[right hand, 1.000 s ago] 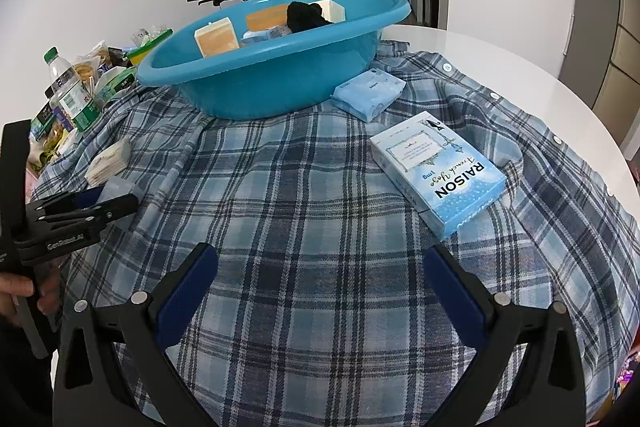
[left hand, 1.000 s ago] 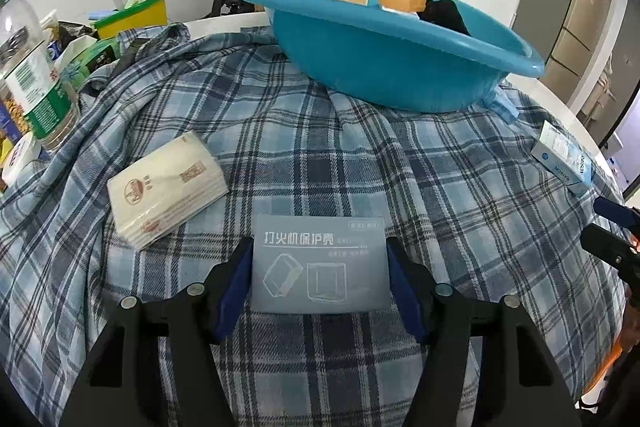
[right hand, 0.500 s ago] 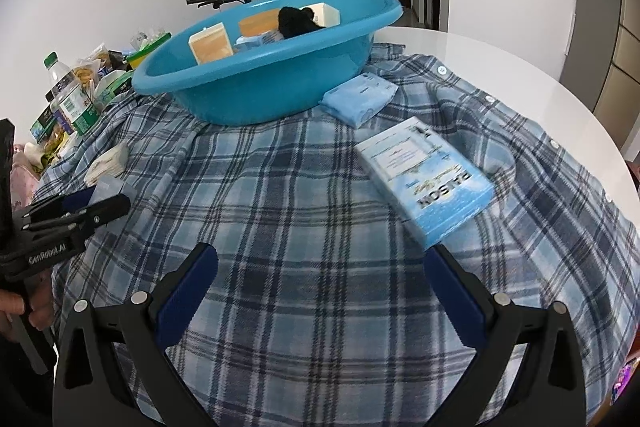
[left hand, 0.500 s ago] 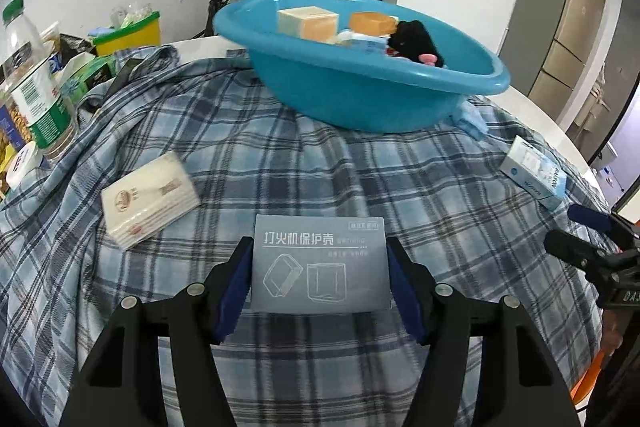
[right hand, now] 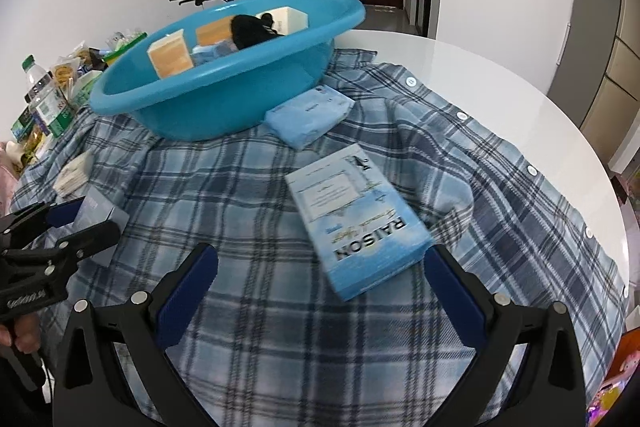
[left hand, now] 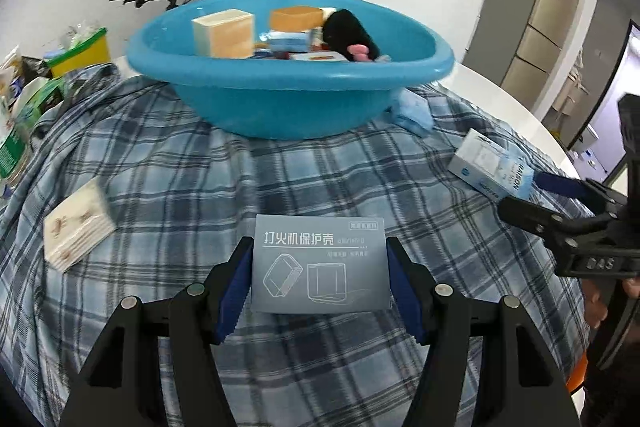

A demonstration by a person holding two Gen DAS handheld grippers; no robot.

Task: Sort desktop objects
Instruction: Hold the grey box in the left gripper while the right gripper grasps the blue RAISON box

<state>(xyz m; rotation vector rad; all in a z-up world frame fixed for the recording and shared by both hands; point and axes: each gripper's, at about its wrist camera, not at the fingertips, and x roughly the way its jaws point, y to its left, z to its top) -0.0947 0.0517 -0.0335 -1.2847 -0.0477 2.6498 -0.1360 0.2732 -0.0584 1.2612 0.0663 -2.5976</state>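
My left gripper (left hand: 320,277) is shut on a flat grey box with printed line drawings (left hand: 320,265), held above the plaid cloth (left hand: 224,195) in front of the blue basin (left hand: 288,99). The basin holds several boxes and a black plush. My right gripper (right hand: 320,279) stands open over the cloth, its right finger close beside the light blue RAISON box (right hand: 360,219); nothing is between its pads. In the right wrist view the left gripper (right hand: 76,227) with the grey box (right hand: 100,215) shows at the far left. A blue tissue pack (right hand: 310,113) leans by the basin.
A cream tissue pack (left hand: 76,227) lies on the cloth at the left. Bottles, snack bags and a yellow-green box (left hand: 80,51) crowd the table's left side. The white round table (right hand: 500,75) shows bare at the right. A bicycle stands behind.
The left gripper, still holding the grey box, has risen and come nearer the basin, so its contents show. The right gripper has moved toward the RAISON box, which now sits closer to its right finger.
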